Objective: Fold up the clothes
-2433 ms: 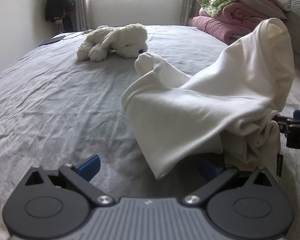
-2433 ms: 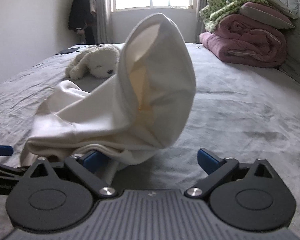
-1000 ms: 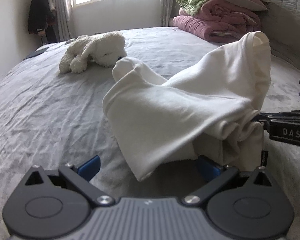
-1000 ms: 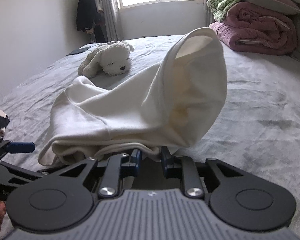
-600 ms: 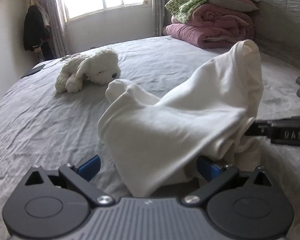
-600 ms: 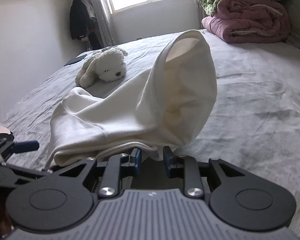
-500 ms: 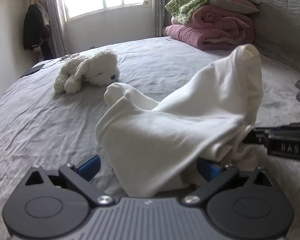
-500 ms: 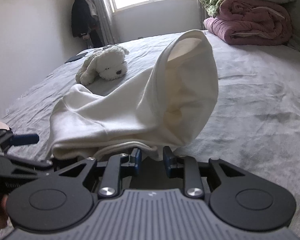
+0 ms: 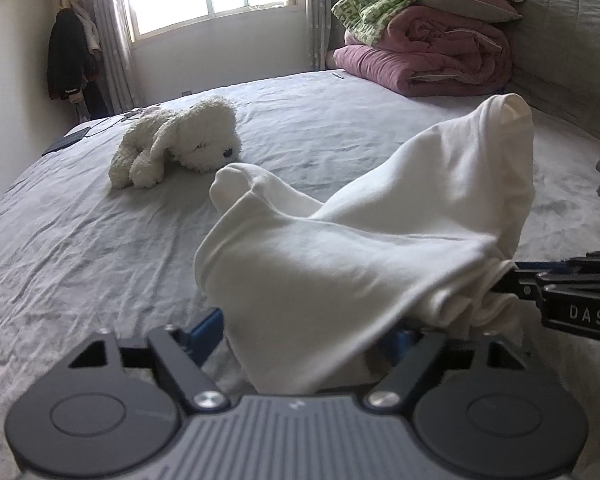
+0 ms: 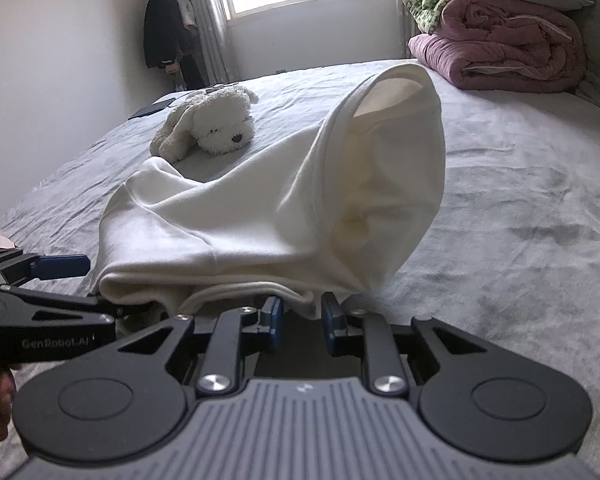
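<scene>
The left gripper, wide apart a second ago, is now closing its jaws around the near hem of a white garment heaped on a grey bed; whether its pads already bite is hidden by cloth. The right gripper is pinched on the neighbouring stretch of hem, and its jaws are closing too. A good fold likely needs both grips firm before lifting, then the edge drawn taut and level, clear of the plush dog beyond
</scene>
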A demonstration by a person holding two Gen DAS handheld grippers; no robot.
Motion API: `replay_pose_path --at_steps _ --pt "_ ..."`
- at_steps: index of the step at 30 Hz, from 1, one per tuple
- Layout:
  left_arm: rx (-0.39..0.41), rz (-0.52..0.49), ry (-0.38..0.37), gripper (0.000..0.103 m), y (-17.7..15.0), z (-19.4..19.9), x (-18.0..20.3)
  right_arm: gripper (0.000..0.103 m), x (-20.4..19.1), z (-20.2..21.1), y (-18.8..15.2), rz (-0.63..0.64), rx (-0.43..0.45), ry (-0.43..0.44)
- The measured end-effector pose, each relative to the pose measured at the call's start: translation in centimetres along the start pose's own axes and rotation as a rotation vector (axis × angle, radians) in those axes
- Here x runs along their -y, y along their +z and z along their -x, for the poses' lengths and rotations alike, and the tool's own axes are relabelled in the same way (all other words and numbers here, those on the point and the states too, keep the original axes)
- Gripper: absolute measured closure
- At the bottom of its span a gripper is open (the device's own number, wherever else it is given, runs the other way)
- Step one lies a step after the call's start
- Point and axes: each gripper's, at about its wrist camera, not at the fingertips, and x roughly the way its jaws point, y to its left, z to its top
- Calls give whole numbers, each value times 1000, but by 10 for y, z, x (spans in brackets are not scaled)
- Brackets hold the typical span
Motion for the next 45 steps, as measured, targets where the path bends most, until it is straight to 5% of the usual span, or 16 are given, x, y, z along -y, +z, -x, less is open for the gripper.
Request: replay_pose_path --at_steps 3,7,19,29,32,35,36,39,42,45 --pt "13 8 -50 93 1 4 -2 90 -3 0 1 18 11 -9" --pt "43 31 -69 97 5 13 -8 94 -4 6 4 40 47 -47" --pt "159 277 -16 98 12 45 -89 97 35 44 21 -49 226 -265" --pt "411 415 52 97 15 88 -129 97 39 85 23 -14 483 -428" --pt "315 321 105 96 17 71 -117 89 57 64 20 -88 334 -382" --pt "189 310 82 95 13 46 -114 85 76 42 16 -164 177 -333" --pt "159 323 48 92 13 40 -115 84 77 42 17 -164 171 -330" --pt "142 289 12 74 13 35 -108 56 78 44 20 -143 176 -329" --pt "172 174 57 63 14 39 -95 54 73 46 19 -93 183 -319" --pt "170 81 2 58 9 40 -85 54 72 47 18 -72 153 -244"
